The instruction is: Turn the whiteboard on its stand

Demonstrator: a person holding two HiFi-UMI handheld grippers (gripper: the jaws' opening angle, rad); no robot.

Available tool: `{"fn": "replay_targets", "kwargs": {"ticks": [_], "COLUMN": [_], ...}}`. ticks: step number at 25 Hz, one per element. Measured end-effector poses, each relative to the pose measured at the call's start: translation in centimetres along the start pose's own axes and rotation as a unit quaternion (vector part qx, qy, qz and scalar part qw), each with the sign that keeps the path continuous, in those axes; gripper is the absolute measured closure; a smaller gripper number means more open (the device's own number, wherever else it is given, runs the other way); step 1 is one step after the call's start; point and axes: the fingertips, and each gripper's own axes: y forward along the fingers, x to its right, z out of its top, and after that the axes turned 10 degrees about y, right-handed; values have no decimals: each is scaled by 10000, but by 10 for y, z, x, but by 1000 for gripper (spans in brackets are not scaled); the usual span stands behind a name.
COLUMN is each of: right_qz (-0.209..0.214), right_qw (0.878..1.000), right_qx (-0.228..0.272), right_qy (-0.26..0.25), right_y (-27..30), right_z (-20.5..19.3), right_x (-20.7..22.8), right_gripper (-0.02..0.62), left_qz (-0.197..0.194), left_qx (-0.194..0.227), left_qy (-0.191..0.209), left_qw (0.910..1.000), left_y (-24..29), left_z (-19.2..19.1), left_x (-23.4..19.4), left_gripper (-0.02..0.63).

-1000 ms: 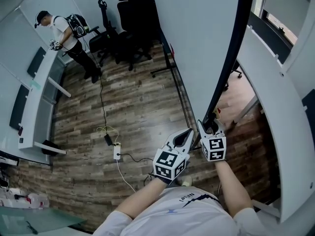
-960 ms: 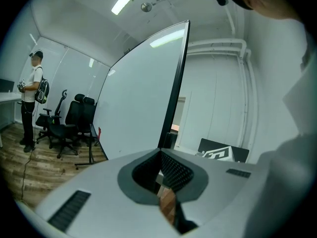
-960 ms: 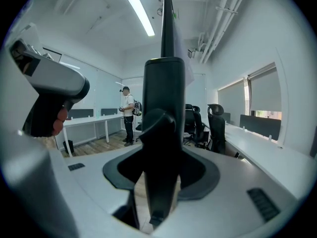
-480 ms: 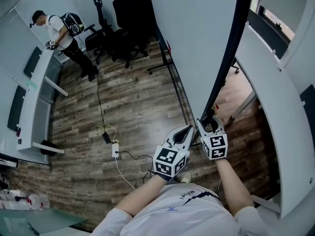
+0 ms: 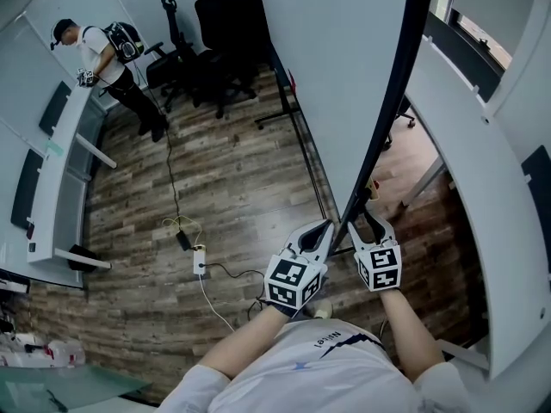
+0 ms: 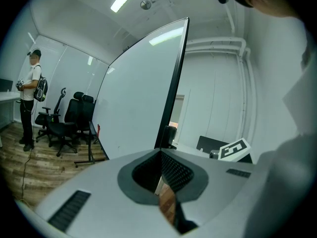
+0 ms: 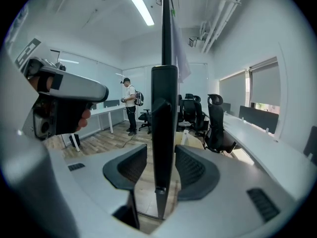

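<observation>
— Your left gripper (image 5: 326,226) has its jaws together, empty, just left of the tall black-framed white whiteboard (image 5: 344,76), which is upright on its black stand (image 5: 277,118).
— And your right gripper (image 5: 366,218) holds its jaws apart, straddling that board's black edge with slim gaps.

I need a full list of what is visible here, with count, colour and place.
whiteboard: one, white, black frame, centre
stand: one, black, under the whiteboard
office chairs: several, black, far end
person: one, with backpack, far left
long desk: one, white, left
curved desk: one, white, right
power strip: one, white, on wooden floor
left gripper: one, white, shut, near the whiteboard's lower edge
right gripper: one, white, open, astride the black frame
</observation>
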Motion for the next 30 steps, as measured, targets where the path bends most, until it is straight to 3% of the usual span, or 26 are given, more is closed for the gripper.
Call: {"fn": "replay_targets", "kwargs": {"ticks": [4,15,24,30], "right_qz": [177,1055,1175,1166], "right_qw": [9997,9910,9891,9893], "right_qx": [78,667,750,733], "right_qy": [137,482,469,485], "right_y": [-19,-51,-48,-47], "right_z": [5,66,84,85], "right_x": [-13,-76,-91,-95], "right_gripper": [410,509,574,581], "left_qz": [0,163,323,275], "left_qx": [-26,125,251,234], "left_qy": [13,56,117,109], "left_qw": [10000,9998,9991,9993], "left_y": [-1,-26,-41,-43], "left_z": [-4,16,29,28], "left_x": [4,6,2,5], "left_gripper": [594,594,594,594]}}
